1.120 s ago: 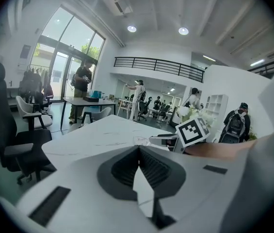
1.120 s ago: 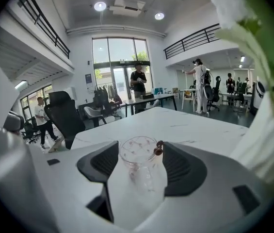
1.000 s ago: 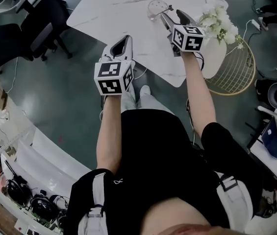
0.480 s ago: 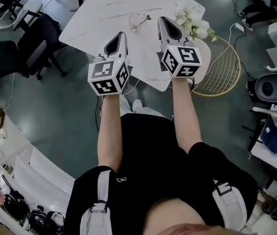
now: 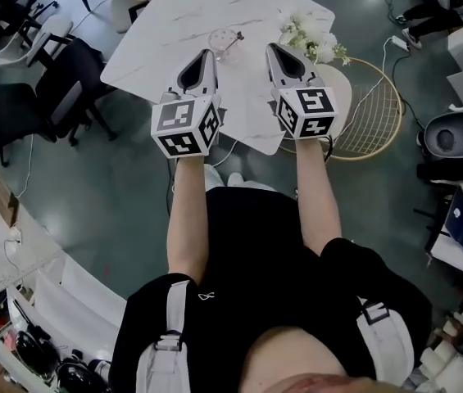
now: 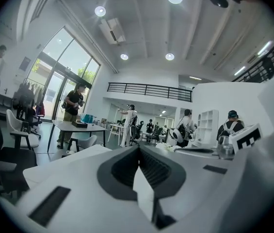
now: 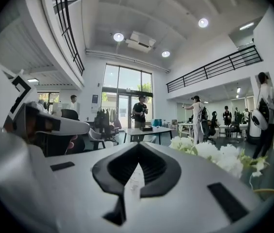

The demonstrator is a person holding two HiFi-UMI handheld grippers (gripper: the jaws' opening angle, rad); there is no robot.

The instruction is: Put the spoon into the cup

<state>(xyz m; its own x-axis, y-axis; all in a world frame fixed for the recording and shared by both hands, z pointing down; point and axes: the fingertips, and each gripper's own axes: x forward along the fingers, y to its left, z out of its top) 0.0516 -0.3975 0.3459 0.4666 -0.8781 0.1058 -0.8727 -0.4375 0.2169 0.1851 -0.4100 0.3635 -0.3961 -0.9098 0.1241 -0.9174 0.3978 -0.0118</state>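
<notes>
A clear glass cup (image 5: 223,41) stands on the white marble table (image 5: 165,31), and the spoon (image 5: 233,38) rests in it with its handle sticking out to the right. Both grippers hang above the table's near edge, apart from the cup. My left gripper (image 5: 206,54) is just left of the cup and shut on nothing; in the left gripper view its jaws (image 6: 139,148) meet. My right gripper (image 5: 272,47) is just right of the cup. Its jaws have just been closing and now meet empty, as the right gripper view (image 7: 137,145) also shows.
White flowers (image 5: 313,39) sit at the table's right corner and show again (image 7: 214,154). A round gold wire stand (image 5: 374,109) is on the floor to the right. Dark office chairs (image 5: 59,72) stand to the left. People stand around far tables (image 6: 76,125).
The right gripper's jaws, open beside the cup a second ago, have closed empty. Both grippers have risen and drawn back from the cup. The spoon stays in the cup.
</notes>
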